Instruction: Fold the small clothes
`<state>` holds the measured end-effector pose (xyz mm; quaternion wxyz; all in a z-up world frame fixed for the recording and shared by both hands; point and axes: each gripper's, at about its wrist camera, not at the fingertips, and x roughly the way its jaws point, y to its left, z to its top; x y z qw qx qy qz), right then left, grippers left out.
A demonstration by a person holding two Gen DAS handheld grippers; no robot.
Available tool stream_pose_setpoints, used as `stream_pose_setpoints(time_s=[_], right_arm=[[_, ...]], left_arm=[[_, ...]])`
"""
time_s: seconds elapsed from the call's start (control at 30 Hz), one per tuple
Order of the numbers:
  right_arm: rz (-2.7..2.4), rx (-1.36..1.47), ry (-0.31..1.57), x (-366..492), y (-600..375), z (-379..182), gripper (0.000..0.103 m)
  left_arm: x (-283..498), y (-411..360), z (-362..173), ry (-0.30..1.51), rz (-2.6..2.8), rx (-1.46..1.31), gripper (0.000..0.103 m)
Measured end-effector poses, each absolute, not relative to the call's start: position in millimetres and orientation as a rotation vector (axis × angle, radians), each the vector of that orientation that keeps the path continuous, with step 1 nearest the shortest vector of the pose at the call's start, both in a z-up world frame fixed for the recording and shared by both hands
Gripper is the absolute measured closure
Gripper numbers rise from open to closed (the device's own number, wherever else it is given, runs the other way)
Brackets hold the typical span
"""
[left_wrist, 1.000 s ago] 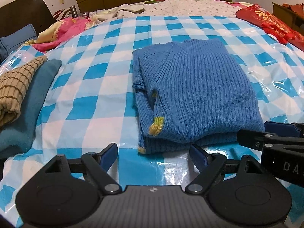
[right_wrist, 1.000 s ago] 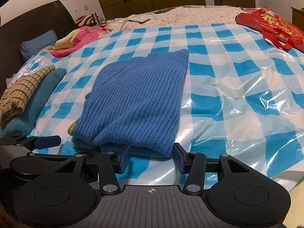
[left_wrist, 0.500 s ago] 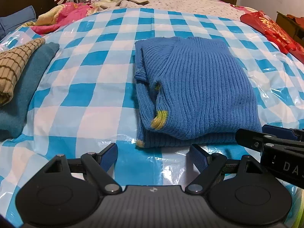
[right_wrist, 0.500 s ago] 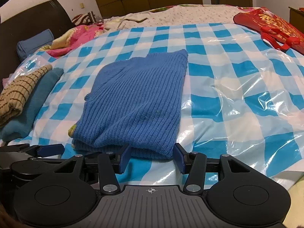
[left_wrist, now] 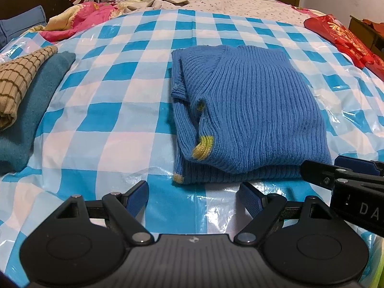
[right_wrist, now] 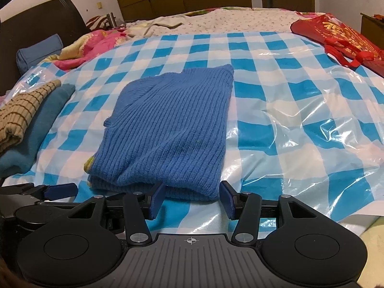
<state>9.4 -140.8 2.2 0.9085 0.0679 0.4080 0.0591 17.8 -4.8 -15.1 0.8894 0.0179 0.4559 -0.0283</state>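
A blue ribbed knit sweater (left_wrist: 254, 117) with yellow-green cuffs lies folded on the blue-and-white checked plastic sheet (left_wrist: 115, 110). It also shows in the right wrist view (right_wrist: 172, 129). My left gripper (left_wrist: 193, 195) is open and empty, just short of the sweater's near left corner. My right gripper (right_wrist: 190, 198) is open and empty, its fingers either side of the sweater's near right edge. The right gripper shows at the right edge of the left wrist view (left_wrist: 345, 175).
Folded clothes, a tan checked piece (left_wrist: 19, 81) on a teal one (left_wrist: 31, 110), lie at the left. A red bag (right_wrist: 340, 38) lies at the far right. Pink bedding (left_wrist: 79, 19) and a dark headboard (right_wrist: 43, 16) are at the far left.
Both grippers have shifted only slightly; the left wrist view has tilted and drawn back a little. Both stay open. The sweater has not moved.
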Motion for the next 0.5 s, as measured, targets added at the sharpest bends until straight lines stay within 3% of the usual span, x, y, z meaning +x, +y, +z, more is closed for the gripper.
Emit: stream_pose_setpoints(time_s=[0.5], right_arm=[[0.097,0.106,0.823,3.9,-139.4,5.1,0.048]], left_arm=[[12.6,-4.2,-13.0,0.932,-0.077,0.027,0.011]])
